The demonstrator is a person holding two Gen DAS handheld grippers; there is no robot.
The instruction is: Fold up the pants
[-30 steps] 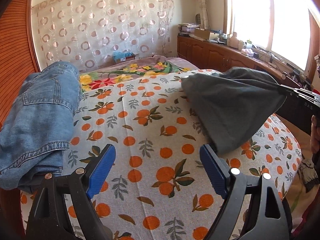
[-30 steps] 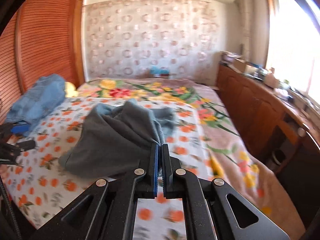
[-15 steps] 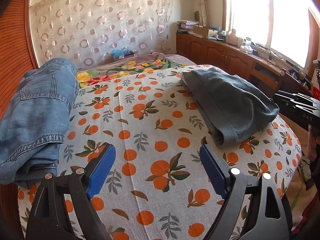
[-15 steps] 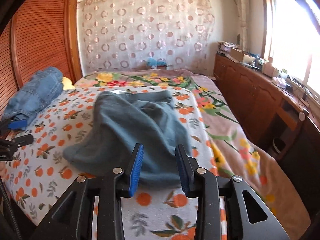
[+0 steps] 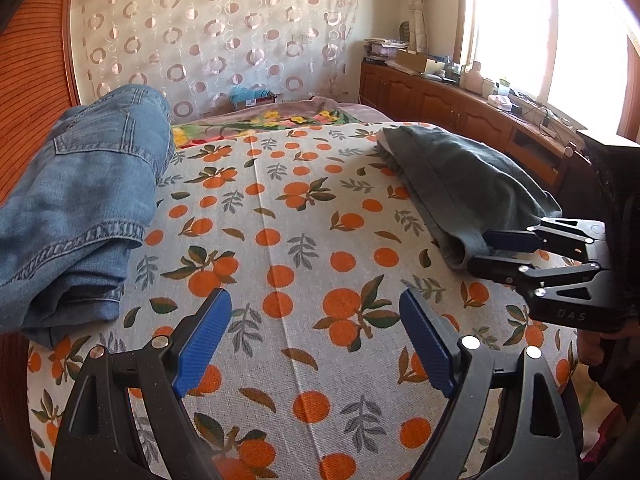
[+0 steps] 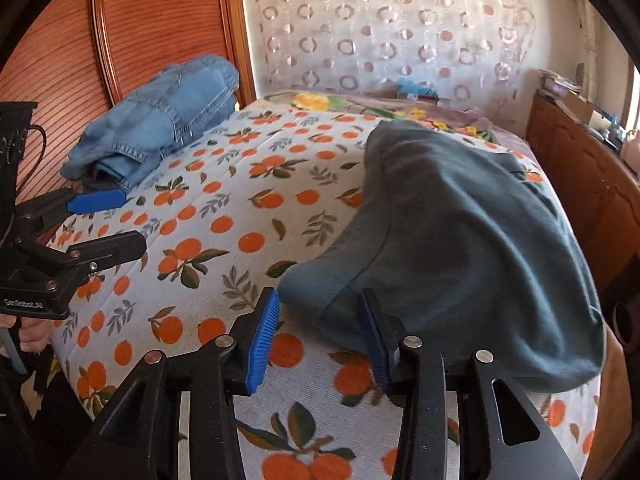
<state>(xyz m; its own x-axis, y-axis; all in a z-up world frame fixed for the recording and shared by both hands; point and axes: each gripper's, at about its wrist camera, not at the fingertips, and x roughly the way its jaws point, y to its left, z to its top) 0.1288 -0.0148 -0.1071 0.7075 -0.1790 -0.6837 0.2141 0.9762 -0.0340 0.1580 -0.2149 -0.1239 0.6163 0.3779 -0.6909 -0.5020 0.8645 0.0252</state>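
Right tongs (image 6: 316, 340): jaws have just been opening and now stand partly apart, nothing pinched. The near corner of the grey-green pants (image 6: 460, 232) lies in the gap between my 2 blue pads (image 6: 262, 340), loose on the bed; the left pad sits just beside the hem, and I cannot tell whether the right pad touches the cloth. The rest of the pants lie in a rumpled heap running away from these tongs, ahead and to their right, toward the wooden cabinet (image 6: 592, 184).

Left tongs (image 5: 316, 340): jaws wide, nothing between them but the orange-print bedsheet (image 5: 288, 216) below. From here the pants (image 5: 460, 176) lie ahead and to the right, well apart from these tongs. My right tongs (image 5: 486, 252) show at the right edge of this view, tips at the pants' near hem (upper pad on or over the cloth, lower finger at the sheet).

Folded blue jeans (image 5: 80, 200) lie ahead and to the left of the left tongs, stacked against the ribbed wooden wall (image 6: 160, 16). From the right wrist view the jeans (image 6: 160, 120) lie far left, beyond my left tongs (image 6: 108, 220), whose upper blue pad is near the jeans' edge.

Circle-patterned curtain (image 5: 216, 32) hangs straight ahead, beyond the bed.
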